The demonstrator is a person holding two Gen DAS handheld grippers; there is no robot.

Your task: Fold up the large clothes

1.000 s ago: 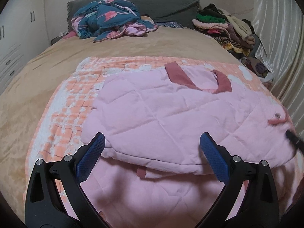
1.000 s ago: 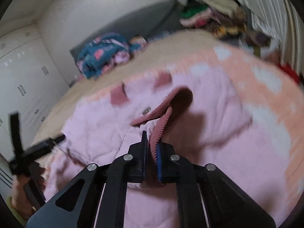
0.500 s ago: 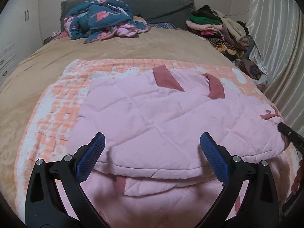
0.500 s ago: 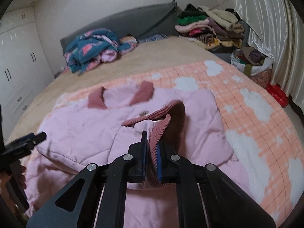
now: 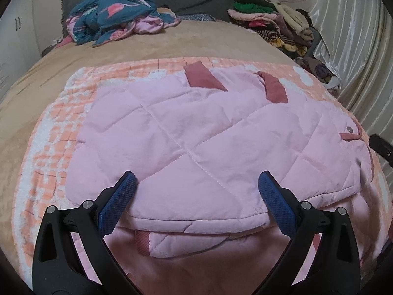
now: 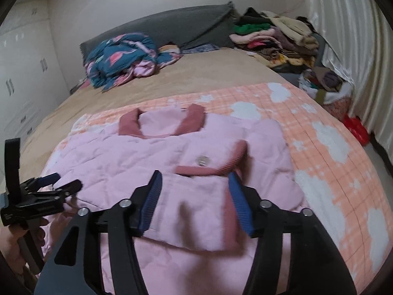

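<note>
While its jaws are opening, the right gripper [image 6: 195,196] seemingly hovers empty over the pink jacket [image 6: 172,157].

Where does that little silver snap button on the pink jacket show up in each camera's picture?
Left wrist view: the snap button sits far right, beside the dark pink cuff.
Right wrist view: the snap button is near centre, just above the open right gripper.
Shared landmark: the blue flamingo quilt by the headboard.
</note>
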